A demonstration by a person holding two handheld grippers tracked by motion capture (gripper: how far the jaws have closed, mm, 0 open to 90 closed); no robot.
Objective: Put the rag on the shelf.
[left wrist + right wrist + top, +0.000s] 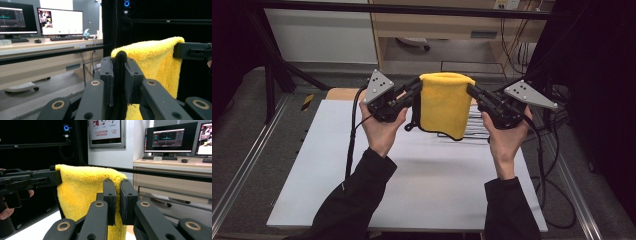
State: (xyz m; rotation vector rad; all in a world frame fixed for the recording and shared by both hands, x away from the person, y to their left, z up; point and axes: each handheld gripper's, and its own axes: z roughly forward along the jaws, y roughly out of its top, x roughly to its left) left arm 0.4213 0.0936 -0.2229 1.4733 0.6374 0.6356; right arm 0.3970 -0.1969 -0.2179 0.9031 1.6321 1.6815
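Note:
A yellow towel [446, 102] with a black edge hangs folded in the air above the white table [362, 190], stretched between the two grippers. My left gripper [418, 86] is shut on its left top corner; in the left gripper view the towel's black hem [120, 75] is pinched between the jaws and the yellow cloth [155, 60] runs off to the right. My right gripper [470, 90] is shut on the right top corner, with the yellow towel [82, 190] clamped between its jaws. Both are held by hands in black sleeves.
A thin wire rack [474, 131] lies on the table behind the towel. Cables [557, 190] trail off the table's right side. A desk with monitors [60, 21] and keyboards stands beyond the table, and black frame bars [412, 9] cross above the far edge.

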